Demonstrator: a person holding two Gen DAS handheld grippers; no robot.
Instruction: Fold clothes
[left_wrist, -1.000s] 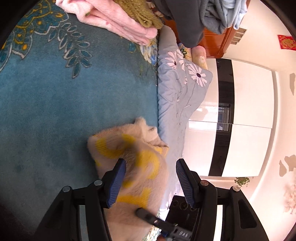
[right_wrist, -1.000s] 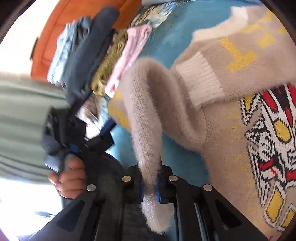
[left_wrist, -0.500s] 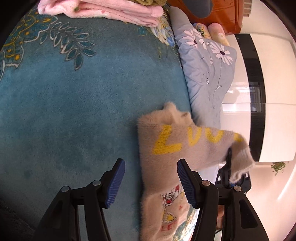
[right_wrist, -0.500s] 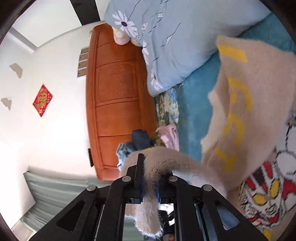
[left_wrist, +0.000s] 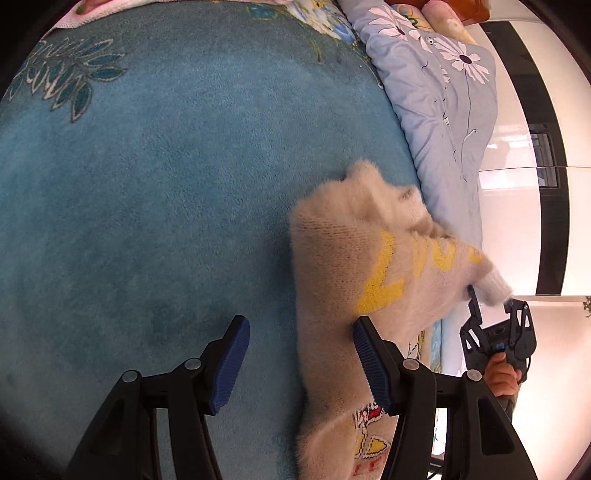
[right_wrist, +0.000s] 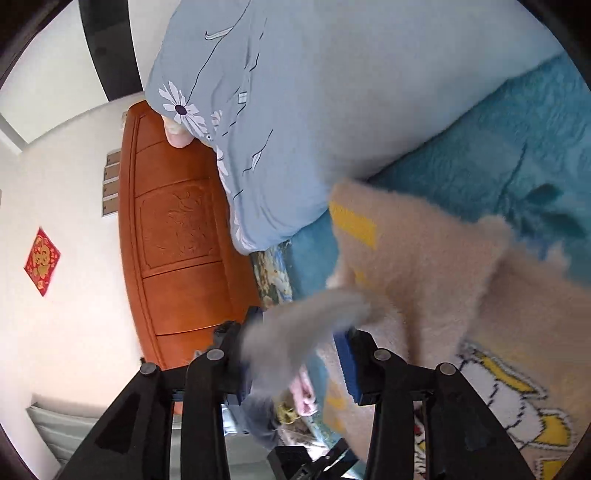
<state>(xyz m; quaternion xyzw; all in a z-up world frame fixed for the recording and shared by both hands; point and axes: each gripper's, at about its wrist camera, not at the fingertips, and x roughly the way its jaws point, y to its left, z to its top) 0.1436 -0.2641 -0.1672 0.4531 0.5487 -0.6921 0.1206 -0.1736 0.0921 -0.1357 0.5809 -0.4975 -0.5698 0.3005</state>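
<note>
A fuzzy beige sweater (left_wrist: 354, 280) with yellow letters and a cartoon figure lies on the blue blanket (left_wrist: 166, 184). My left gripper (left_wrist: 299, 365) is open and empty, its right finger at the sweater's edge. In the left wrist view the right gripper (left_wrist: 491, 299) is open beside the white sleeve cuff (left_wrist: 495, 286). In the right wrist view my right gripper (right_wrist: 295, 354) is open; the blurred sleeve (right_wrist: 306, 325) hangs loose between its jaws, over the sweater body (right_wrist: 443, 280).
A light blue floral quilt (right_wrist: 314, 92) lies bunched beside the sweater, also in the left wrist view (left_wrist: 436, 85). An orange wooden headboard (right_wrist: 173, 240) stands behind. Pink folded cloth (left_wrist: 85, 9) lies at the blanket's far edge. White wardrobe doors (left_wrist: 517, 229) show to the right.
The right gripper has opened and let go of the sleeve, which is dropping onto the sweater body. The left gripper has shifted a little left and closer to the blanket.
</note>
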